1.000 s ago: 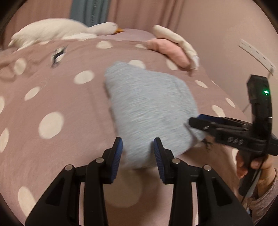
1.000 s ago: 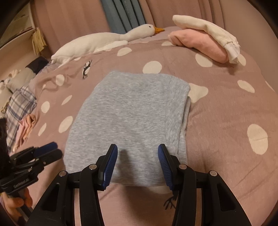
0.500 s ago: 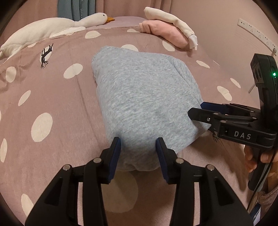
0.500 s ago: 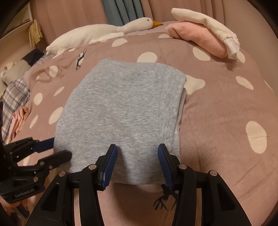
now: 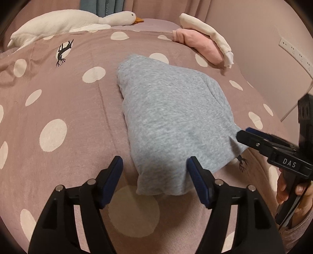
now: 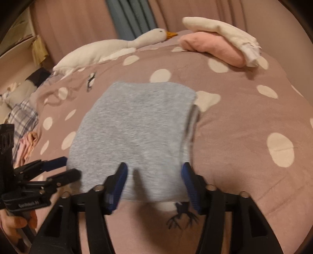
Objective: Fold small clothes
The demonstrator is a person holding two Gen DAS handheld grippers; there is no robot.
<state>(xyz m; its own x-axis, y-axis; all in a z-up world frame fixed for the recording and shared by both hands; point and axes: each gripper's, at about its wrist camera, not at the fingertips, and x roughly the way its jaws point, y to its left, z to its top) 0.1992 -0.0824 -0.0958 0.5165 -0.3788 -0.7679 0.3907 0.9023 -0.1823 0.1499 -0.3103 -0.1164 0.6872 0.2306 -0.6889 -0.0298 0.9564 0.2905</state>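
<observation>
Release was under way: left gripper [image 5: 154, 180] and right gripper [image 6: 154, 182], jaws just opened, gripped nothing; grey garment [image 5: 172, 121] was best left undisturbed, both withdrawn straight back

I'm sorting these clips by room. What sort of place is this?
Most likely a bedroom: the folding is done on a bed with a polka-dot duvet, a plush goose lies by the curtains, and folded clothes are stacked nearby.

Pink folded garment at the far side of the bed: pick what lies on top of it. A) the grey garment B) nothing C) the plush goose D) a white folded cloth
D: a white folded cloth lies across the pink folded garment, while the plush goose and grey garment lie apart from it.
</observation>
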